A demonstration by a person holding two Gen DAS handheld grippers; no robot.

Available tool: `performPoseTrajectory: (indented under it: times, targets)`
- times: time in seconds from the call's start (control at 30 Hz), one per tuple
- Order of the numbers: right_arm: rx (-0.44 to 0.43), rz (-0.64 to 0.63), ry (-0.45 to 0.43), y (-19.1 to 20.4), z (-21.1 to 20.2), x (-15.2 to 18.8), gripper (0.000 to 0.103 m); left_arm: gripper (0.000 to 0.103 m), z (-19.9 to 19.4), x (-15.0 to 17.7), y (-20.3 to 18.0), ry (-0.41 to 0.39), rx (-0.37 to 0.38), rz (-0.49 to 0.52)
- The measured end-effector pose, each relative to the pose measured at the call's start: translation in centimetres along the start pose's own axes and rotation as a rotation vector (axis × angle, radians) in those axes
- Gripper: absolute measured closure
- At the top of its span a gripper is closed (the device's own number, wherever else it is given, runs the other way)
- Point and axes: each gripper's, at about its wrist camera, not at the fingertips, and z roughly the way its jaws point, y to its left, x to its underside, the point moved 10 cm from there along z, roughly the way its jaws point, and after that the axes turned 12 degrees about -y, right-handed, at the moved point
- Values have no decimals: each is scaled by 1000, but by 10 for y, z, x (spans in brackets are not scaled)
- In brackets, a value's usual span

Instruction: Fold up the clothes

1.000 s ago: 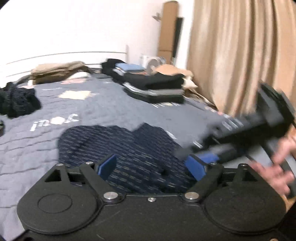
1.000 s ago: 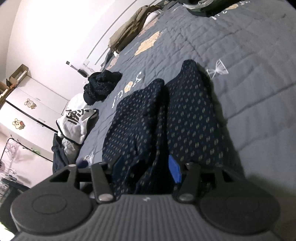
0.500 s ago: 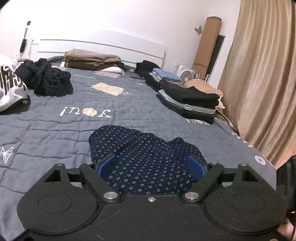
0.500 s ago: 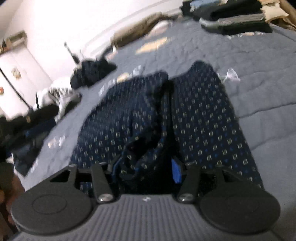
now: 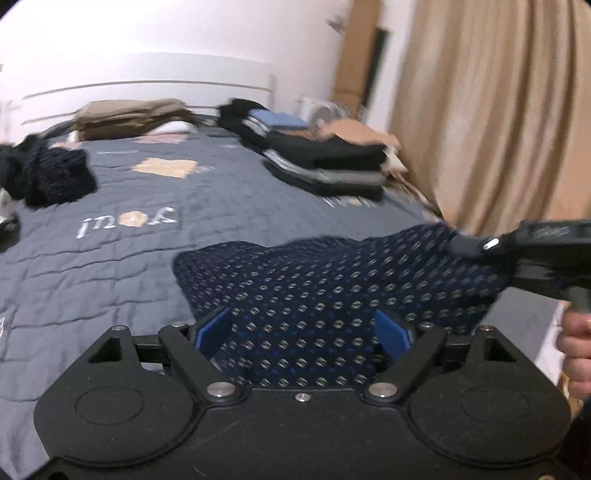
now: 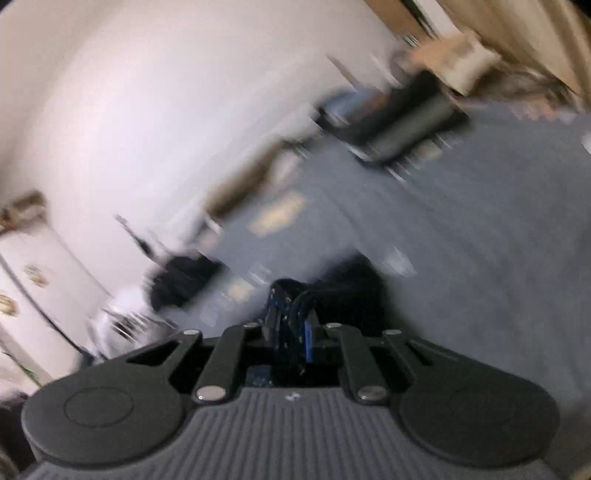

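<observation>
A bed (image 5: 229, 206) was seen covered by a grey quilted bedspread (image 5: 110, 266) with beige patches and pale lettering. A white headboard (image 5: 147, 88) stood against a plain white wall (image 5: 166, 33). Beige curtains (image 5: 491, 110) hung along the right side, and a tall brown cardboard piece (image 5: 364, 48) was leaned in the corner beside them. In the blurred right wrist view, a white cabinet (image 6: 40, 295) with small stickers was made out at the left. The room was lit softly and evenly.
</observation>
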Motion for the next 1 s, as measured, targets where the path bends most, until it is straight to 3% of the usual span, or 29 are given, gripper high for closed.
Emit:
performPoseTrajectory:
  times: [0.1,0.3,0.37,0.43,0.57,0.63,0.67,0.73,0.8,0.83,0.87,0.97,1.0]
  targets:
    - [111,155,164,-53,20,39,91,20,1,16,-26,29,27,138]
    - [83,184,135,-51,17,38,90,20,12,57,-77,37,35,555]
    - [58,218,106,-46,14,32,90,20,16,71,-85,53,48,646]
    - [30,264,81,-43,5,24,91,25,17,78,-84,57,47,684]
    - [-6,260,28,-33,-9,7,91,53,16,75,-68,55,1,694]
    - [-9,246,16,-30,-12,3,91,50,16,75,-63,60,-12,708]
    - [-1,235,19,-31,-10,3,91,43,17,79,-62,71,-27,740]
    - [34,222,17,-37,-8,5,91,42,20,93,-60,106,-55,839]
    - [80,222,-6,-49,-10,2,91,62,18,111,-53,171,-52,961]
    - [99,231,-14,-57,-11,-1,91,78,16,112,-48,187,-53,975]
    - [106,243,0,-62,-10,-3,91,86,13,109,-42,197,-56,973]
    - [127,175,56,-63,-1,9,92,89,6,90,-31,197,-51,849]
    - [138,142,72,-63,2,15,92,89,5,89,-27,203,-53,852]
